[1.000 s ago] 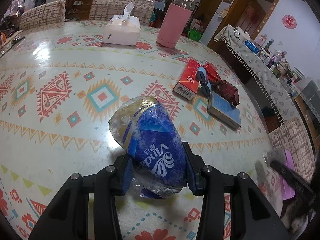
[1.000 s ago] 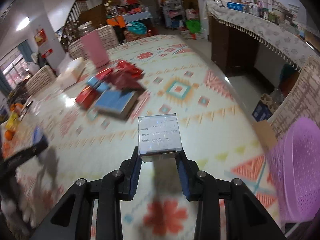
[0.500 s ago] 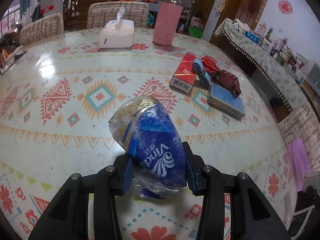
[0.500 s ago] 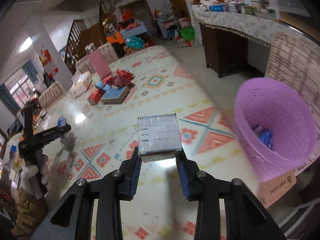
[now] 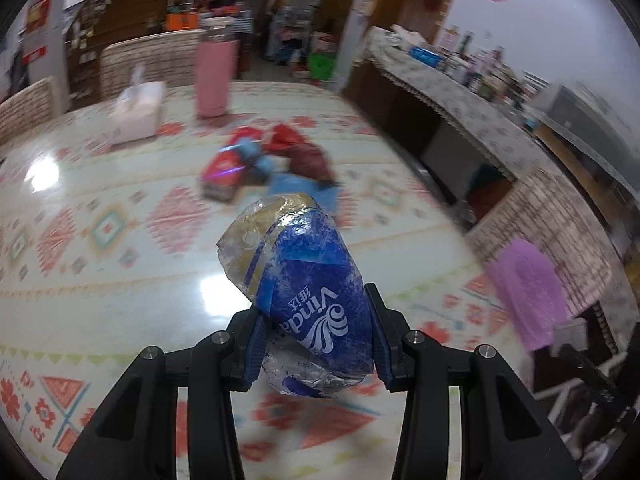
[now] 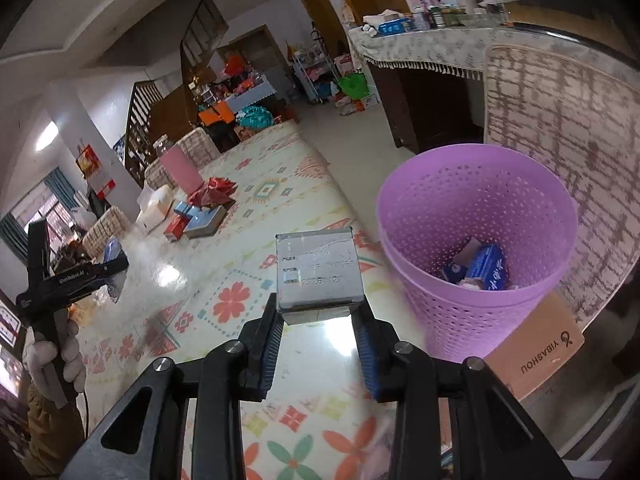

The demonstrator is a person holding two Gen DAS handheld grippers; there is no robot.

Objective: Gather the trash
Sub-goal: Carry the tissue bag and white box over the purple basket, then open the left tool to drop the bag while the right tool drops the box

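Observation:
My left gripper (image 5: 316,344) is shut on a crumpled blue Vinda tissue wrapper (image 5: 304,292) and holds it above the patterned table (image 5: 120,280). My right gripper (image 6: 318,340) is shut on a small silver carton (image 6: 318,276), held above the table's edge just left of the purple perforated trash basket (image 6: 460,208). The basket holds blue packaging and scraps (image 6: 486,268). The basket also shows blurred in the left wrist view (image 5: 528,288), beyond the table's right edge. The left gripper and its gloved hand show in the right wrist view (image 6: 72,276).
A pile of red, blue and dark packets (image 5: 264,168) lies mid-table, with a white tissue box (image 5: 136,112) and a pink bottle (image 5: 214,76) behind. A cardboard box (image 6: 536,352) stands beside the basket. A woven chair (image 6: 560,128) and a long sideboard (image 5: 460,104) stand to the right.
My right gripper has carried the silver carton right, closer to the purple basket, which now looms larger. My left gripper has swung right with the wrapper; the basket has come into its view.

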